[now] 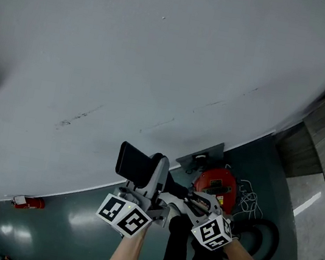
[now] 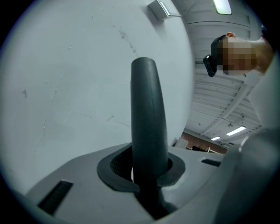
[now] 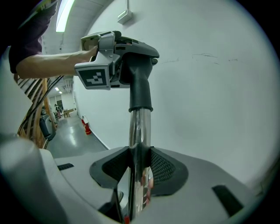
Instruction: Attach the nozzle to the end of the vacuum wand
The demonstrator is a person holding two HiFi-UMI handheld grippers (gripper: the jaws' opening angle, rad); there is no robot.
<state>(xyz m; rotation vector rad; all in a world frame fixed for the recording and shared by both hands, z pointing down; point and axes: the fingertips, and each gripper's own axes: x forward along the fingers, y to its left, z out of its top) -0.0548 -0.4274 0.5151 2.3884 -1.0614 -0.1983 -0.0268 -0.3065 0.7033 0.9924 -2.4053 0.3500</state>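
The black vacuum nozzle (image 1: 137, 165) is raised in front of a pale wall. My left gripper (image 1: 154, 185) is shut on its dark neck (image 2: 148, 127), which fills the gap between the jaws. The chrome wand (image 3: 140, 140) runs up between the pads of my right gripper (image 3: 139, 168), which is shut on it. In the right gripper view the nozzle's black collar (image 3: 140, 94) sits over the wand's upper end, with the left gripper (image 3: 127, 65) clamped just above. The two grippers are close together in the head view, the right gripper (image 1: 196, 203) to the right of the nozzle.
A red vacuum cleaner (image 1: 216, 188) stands on the grey floor below, with a coiled black hose (image 1: 259, 235) and white cord (image 1: 248, 202) beside it. The large pale wall (image 1: 131, 59) is close ahead. A red extinguisher (image 1: 28, 202) lies by its base.
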